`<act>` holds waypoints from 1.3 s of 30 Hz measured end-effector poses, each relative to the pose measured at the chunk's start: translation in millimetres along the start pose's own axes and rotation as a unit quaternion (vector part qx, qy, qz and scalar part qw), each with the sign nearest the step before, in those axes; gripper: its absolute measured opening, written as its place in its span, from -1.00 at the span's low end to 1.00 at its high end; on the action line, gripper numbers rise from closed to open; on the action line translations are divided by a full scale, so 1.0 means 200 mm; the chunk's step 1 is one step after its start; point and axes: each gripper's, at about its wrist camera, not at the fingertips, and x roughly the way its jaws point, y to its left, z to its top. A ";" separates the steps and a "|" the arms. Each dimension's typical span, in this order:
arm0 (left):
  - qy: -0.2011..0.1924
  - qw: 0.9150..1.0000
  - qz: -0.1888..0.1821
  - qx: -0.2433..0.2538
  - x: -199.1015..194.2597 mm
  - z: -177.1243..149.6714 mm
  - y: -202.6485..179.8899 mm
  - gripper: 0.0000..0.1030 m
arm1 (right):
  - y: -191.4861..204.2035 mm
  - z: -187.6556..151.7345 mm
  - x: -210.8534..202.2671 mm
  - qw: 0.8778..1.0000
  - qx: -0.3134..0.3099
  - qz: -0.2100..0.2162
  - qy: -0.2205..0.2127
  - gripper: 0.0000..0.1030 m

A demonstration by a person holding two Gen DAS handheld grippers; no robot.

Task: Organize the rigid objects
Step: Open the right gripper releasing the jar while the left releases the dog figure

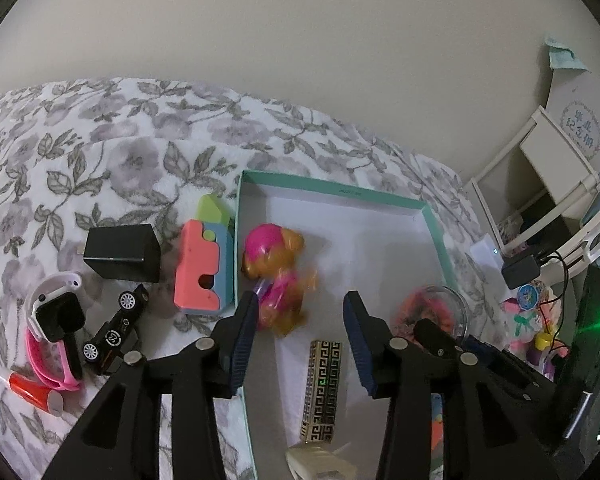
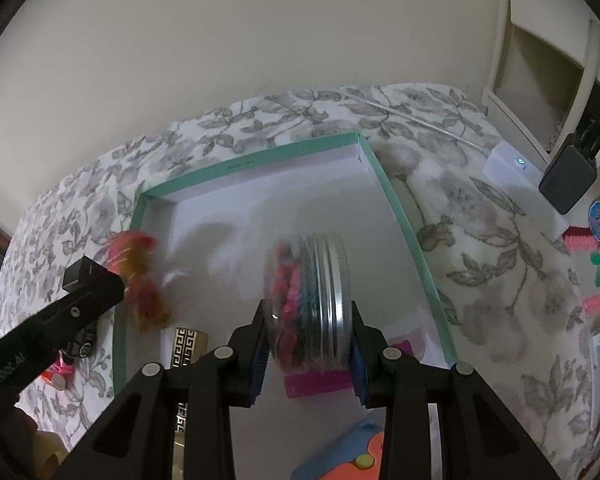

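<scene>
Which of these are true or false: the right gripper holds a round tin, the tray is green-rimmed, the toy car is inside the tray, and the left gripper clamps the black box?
1. The right gripper holds a round tin. True.
2. The tray has a green rim. True.
3. The toy car is inside the tray. False: it lies on the floral blanket, outside.
4. The left gripper clamps the black box. False: its jaws are open over the tray, near a pink toy dog.
</scene>
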 end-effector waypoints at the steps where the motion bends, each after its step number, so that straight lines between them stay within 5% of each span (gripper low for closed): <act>1: 0.000 1.000 -0.001 -0.001 -0.01 0.00 0.00 -0.10 | 0.00 0.00 -0.01 1.000 -0.001 0.001 -0.003 -0.29; 9: -0.005 1.000 0.006 -0.012 -0.07 0.04 0.02 -0.05 | 0.02 0.05 -0.13 0.999 -0.010 0.001 -0.031 -0.29; 13: -0.012 1.000 0.017 -0.020 -0.11 0.06 0.03 0.19 | 0.03 0.07 -0.18 0.999 -0.022 -0.005 -0.042 -0.28; 16: -0.015 0.999 0.034 -0.023 -0.13 0.07 0.05 0.32 | 0.03 0.06 -0.18 0.999 -0.027 -0.016 -0.041 -0.07; 19: -0.015 0.998 0.056 -0.027 -0.14 0.07 0.07 0.49 | 0.03 0.06 -0.16 0.999 -0.027 -0.020 -0.039 0.39; 22: -0.014 0.996 0.073 -0.040 -0.14 0.07 0.11 0.68 | 0.02 0.06 -0.16 0.999 -0.028 -0.029 -0.037 0.43; 27: -0.014 0.994 0.095 -0.056 -0.16 0.07 0.18 0.71 | 0.01 0.05 -0.17 0.998 -0.027 -0.032 -0.039 0.69; 29: -0.017 0.994 0.094 -0.062 -0.17 0.07 0.20 0.90 | 0.01 0.05 -0.17 0.998 -0.026 -0.035 -0.038 0.70; 31: -0.018 0.994 0.091 -0.065 -0.19 0.07 0.22 0.91 | 0.01 0.05 -0.17 0.998 -0.020 -0.041 -0.036 0.75; 33: -0.019 0.994 0.090 -0.063 -0.20 0.07 0.22 0.91 | 0.00 0.05 -0.17 0.998 -0.014 -0.048 -0.034 1.00; 39: -0.019 0.994 0.089 -0.057 -0.24 0.06 0.22 0.92 | -0.01 0.04 -0.19 0.998 -0.004 -0.062 -0.030 1.00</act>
